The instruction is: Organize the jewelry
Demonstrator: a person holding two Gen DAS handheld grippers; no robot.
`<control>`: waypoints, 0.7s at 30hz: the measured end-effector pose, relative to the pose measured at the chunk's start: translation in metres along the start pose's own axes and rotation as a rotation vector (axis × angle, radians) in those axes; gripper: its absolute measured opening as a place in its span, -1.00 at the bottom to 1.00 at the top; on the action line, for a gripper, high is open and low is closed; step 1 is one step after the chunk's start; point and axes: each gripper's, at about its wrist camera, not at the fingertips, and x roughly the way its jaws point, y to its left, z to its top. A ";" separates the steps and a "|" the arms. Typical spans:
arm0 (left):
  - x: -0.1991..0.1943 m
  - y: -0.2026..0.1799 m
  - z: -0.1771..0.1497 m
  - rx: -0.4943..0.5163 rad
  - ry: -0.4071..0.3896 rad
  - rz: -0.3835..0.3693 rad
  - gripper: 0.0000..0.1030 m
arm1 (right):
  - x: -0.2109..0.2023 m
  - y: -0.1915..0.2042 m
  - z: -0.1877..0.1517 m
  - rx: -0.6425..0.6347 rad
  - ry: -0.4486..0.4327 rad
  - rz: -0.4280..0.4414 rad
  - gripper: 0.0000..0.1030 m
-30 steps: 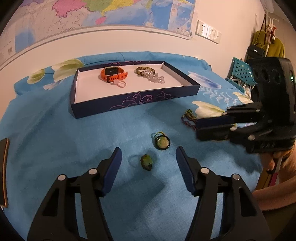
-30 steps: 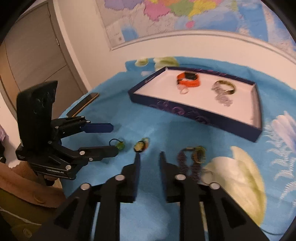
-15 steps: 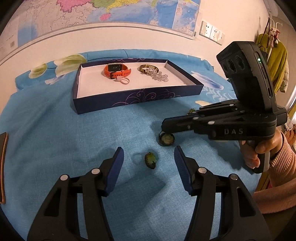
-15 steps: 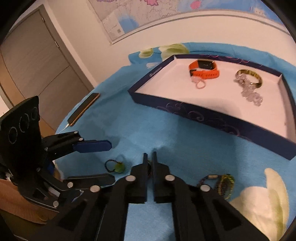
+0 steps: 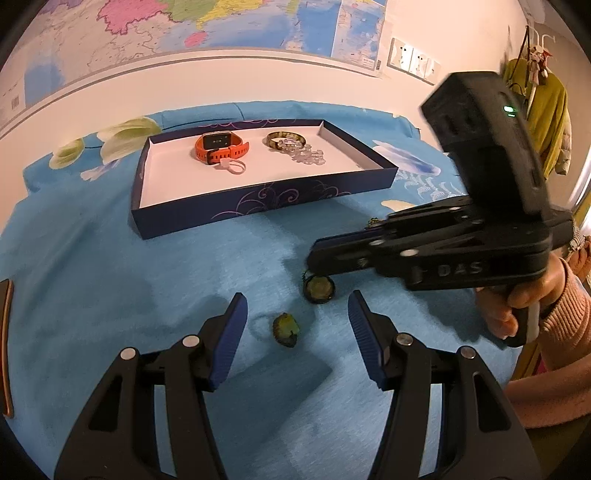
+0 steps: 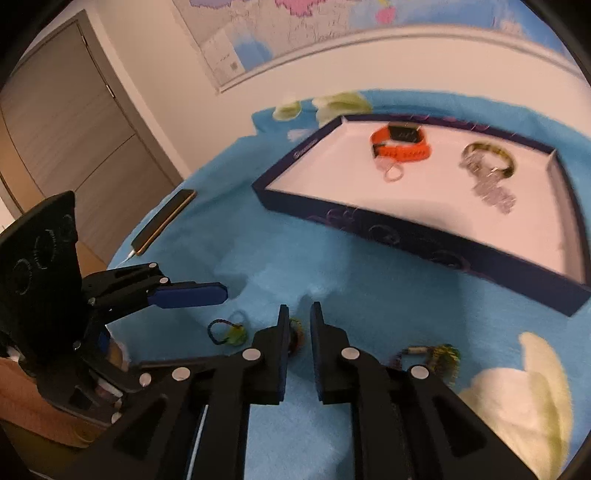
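Observation:
A dark blue tray (image 5: 258, 206) on the blue cloth holds an orange watch (image 5: 221, 146), a small pale ring (image 5: 232, 167), a bangle (image 5: 285, 140) and clear beads (image 5: 308, 157). It also shows in the right wrist view (image 6: 424, 240). My left gripper (image 5: 295, 325) is open around a green pendant (image 5: 285, 328) on the cloth. My right gripper (image 6: 298, 321) is nearly shut with a narrow gap, empty, its tips just over a round dark-rimmed pendant (image 5: 318, 288). A beaded bracelet (image 6: 432, 356) lies right of it.
A phone (image 6: 164, 221) lies at the cloth's left edge, near a grey door (image 6: 66, 122). A wall map (image 5: 184, 29) hangs behind the tray. A yellow-green coat (image 5: 546, 114) hangs at the far right.
My right gripper swung in over the round pendant and shut; its jaws now stand slightly apart and the gripper has lifted a little. The left gripper stays open around the green pendant.

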 end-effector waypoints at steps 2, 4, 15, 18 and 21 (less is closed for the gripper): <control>0.001 -0.001 0.000 0.002 0.001 0.001 0.09 | 0.004 -0.001 0.001 0.003 0.011 0.006 -0.98; 0.002 -0.001 0.001 0.000 0.002 -0.002 0.09 | 0.003 -0.001 0.002 0.002 0.010 0.016 -0.99; 0.009 -0.008 0.005 0.033 0.006 -0.011 0.09 | -0.034 0.013 -0.002 -0.011 -0.087 0.068 -1.00; 0.011 -0.009 0.007 0.031 0.005 -0.015 0.09 | -0.032 0.012 -0.004 -0.008 -0.074 0.047 -0.99; 0.010 -0.008 0.006 0.033 0.009 -0.014 0.08 | -0.031 0.006 -0.013 0.009 -0.043 0.043 -0.99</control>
